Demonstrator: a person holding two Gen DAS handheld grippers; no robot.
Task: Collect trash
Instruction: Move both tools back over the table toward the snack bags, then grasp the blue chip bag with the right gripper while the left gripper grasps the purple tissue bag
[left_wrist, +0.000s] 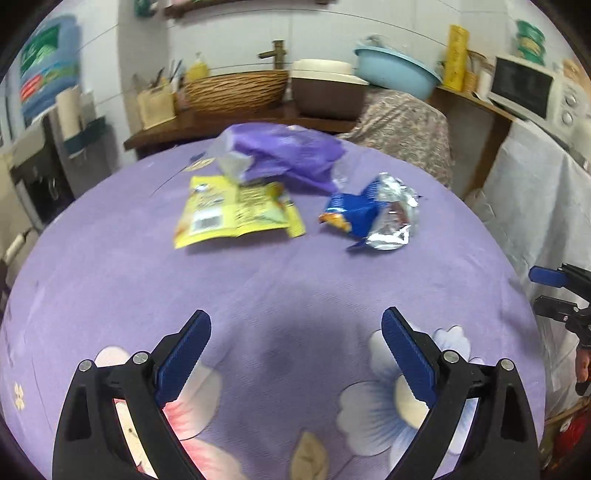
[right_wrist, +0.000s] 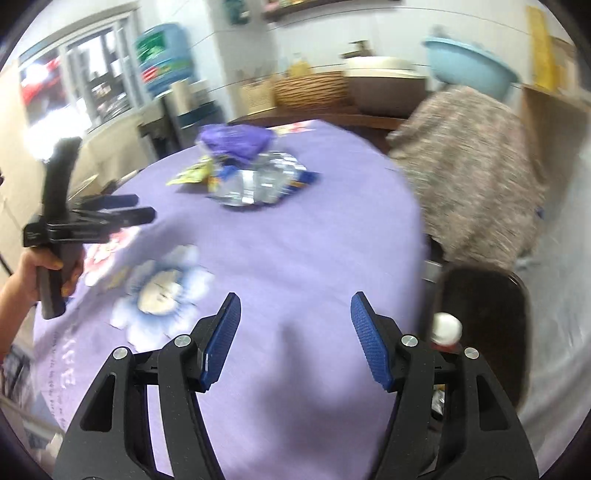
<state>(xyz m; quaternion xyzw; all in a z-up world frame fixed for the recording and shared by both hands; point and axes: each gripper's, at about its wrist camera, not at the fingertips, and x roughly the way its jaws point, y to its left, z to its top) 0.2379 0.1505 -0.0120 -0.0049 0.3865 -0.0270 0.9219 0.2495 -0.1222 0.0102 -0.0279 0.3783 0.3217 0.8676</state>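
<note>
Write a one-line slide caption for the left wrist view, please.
Open left claw faces three wrappers: yellow, blue-silver, purple.

Left wrist view: the table (left_wrist: 295, 280) fills the middle, and three pieces of trash cluster toward its far side. The flat snack packet (left_wrist: 236, 210) lies at eleven o'clock from centre, with the crumpled foil wrapper (left_wrist: 373, 216) just beside it at one o'clock. The plastic bag (left_wrist: 280, 155) sits behind both, at twelve, its near edge overlapping the packet's far edge. Behind the table, a counter (left_wrist: 207, 127) carries a wicker basket (left_wrist: 236, 90) at twelve and a tub (left_wrist: 327, 90) to the basket's right. A microwave (left_wrist: 532, 92) stands at two o'clock.
</note>
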